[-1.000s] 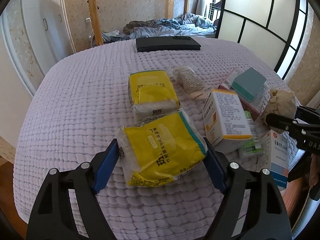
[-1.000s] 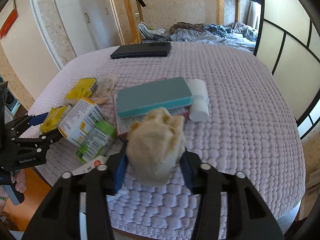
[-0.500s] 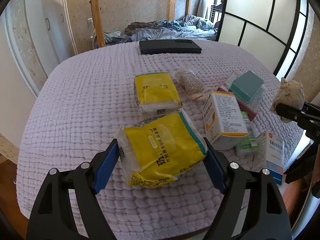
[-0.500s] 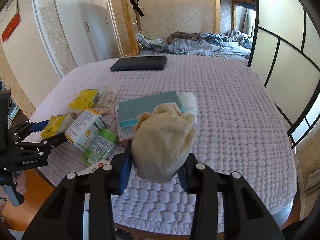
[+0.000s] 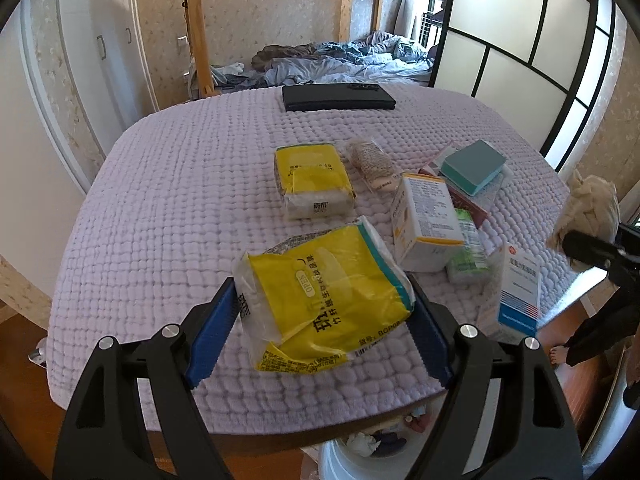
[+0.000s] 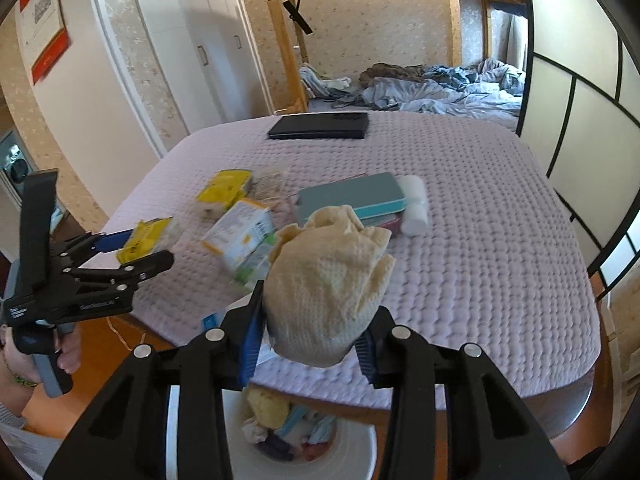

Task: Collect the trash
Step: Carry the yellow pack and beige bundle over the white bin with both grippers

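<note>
My left gripper (image 5: 320,336) is shut on a yellow tissue pack (image 5: 324,296), lifted above the front edge of the lilac quilted table (image 5: 180,200). It also shows in the right wrist view (image 6: 132,246). My right gripper (image 6: 308,344) is shut on a crumpled beige paper wad (image 6: 328,280), held off the table's front edge above a white trash bin (image 6: 360,456) with rubbish in it. The wad also shows at the right of the left wrist view (image 5: 592,204). The bin's rim (image 5: 332,456) shows below the table there.
On the table lie a second yellow tissue pack (image 5: 312,180), a wrapped beige roll (image 5: 372,160), a white-orange box (image 5: 428,224), a green packet (image 5: 468,248), a teal box (image 5: 472,166), a white-blue box (image 5: 518,292) and a black case (image 5: 336,98). A white roll (image 6: 416,204) lies beside the teal box.
Both grippers have pulled back and up from the table with their loads. The right gripper now hangs over the trash bin, which has come into view.
</note>
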Demonstrator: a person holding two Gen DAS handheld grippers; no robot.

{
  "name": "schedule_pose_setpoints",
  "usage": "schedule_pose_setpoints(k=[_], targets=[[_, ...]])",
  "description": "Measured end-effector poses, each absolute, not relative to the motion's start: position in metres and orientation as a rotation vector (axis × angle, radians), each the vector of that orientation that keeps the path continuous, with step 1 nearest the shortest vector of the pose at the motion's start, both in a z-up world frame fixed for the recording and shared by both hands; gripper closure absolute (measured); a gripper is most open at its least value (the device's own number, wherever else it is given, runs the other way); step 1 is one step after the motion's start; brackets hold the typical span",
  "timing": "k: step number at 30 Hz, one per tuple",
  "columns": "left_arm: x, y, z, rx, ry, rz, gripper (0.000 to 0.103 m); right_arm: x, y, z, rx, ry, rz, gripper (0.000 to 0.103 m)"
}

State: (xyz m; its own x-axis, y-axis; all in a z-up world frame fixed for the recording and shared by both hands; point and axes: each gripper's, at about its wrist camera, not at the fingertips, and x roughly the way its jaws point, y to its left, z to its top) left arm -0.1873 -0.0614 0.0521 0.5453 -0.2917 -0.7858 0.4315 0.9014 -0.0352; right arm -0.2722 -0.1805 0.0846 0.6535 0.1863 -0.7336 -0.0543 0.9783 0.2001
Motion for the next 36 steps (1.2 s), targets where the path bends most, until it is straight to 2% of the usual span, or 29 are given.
schedule_pose_setpoints(k=[21,36], targets=[[-0.238,-0.056,0.053,0.2,0.926,-0.507,0.021,-0.317,-0.139,0.084,0.104,0.884,0.27,0.064],[-0.259,-0.054,0.05,0.234,0.946,-0.555,0.021,-0.328,-0.132,0.064,0.08,0.957,0.303,0.064]])
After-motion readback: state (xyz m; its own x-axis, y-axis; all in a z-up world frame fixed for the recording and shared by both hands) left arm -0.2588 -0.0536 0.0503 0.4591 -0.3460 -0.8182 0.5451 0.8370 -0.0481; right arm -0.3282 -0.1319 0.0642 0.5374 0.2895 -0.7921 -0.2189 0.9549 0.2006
